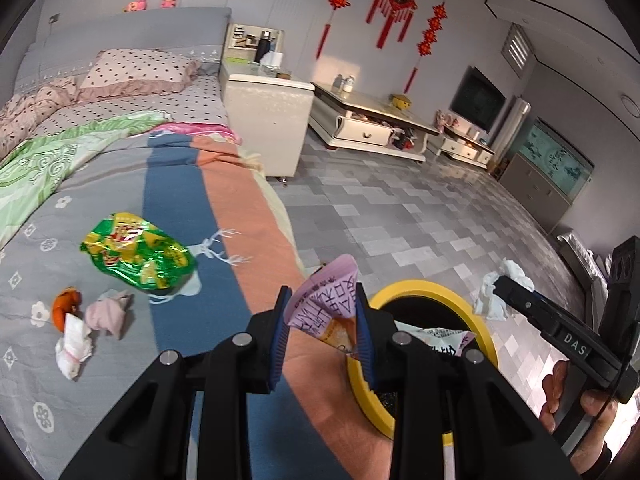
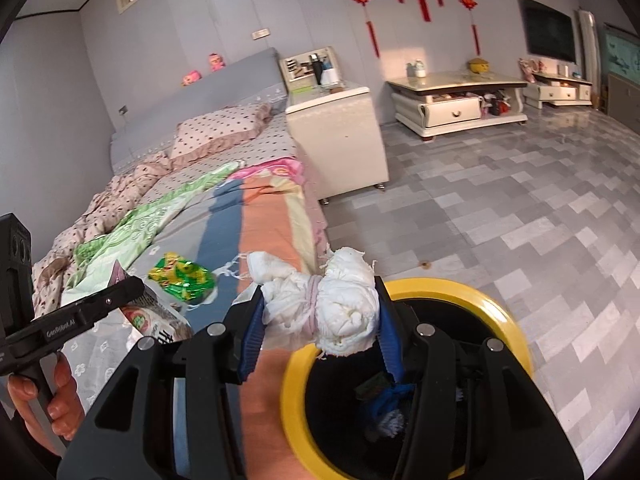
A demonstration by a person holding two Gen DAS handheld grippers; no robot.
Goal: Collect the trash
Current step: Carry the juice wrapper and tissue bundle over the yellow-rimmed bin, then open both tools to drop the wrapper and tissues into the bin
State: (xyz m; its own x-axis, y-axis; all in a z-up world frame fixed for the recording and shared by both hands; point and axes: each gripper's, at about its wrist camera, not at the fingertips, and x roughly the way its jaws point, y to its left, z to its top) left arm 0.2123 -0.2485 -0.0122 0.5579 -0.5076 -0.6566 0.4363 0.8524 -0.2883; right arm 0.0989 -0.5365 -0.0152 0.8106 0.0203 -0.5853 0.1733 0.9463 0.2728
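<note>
Bin [image 2: 496, 300]: yellow rim, on the floor beside the bed [image 1: 120, 184]; it already has some trash inside.
Green wrapper [image 1: 138, 254]: not collected, lies on the bed.
Small scraps [image 1: 106, 314]: about 3 left near it.
Right gripper [image 2: 320, 316]: clamps a white wad [image 2: 344, 304] above the bin.
Left gripper [image 1: 322, 322]: narrow, grips a pink packet [image 1: 326, 300] near the rim.

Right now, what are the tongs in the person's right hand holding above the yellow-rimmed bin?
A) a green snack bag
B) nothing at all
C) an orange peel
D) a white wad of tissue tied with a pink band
D: in the right wrist view the right tongs clamp a white wad of tissue between their blue pads, just above the yellow-rimmed bin.
</note>
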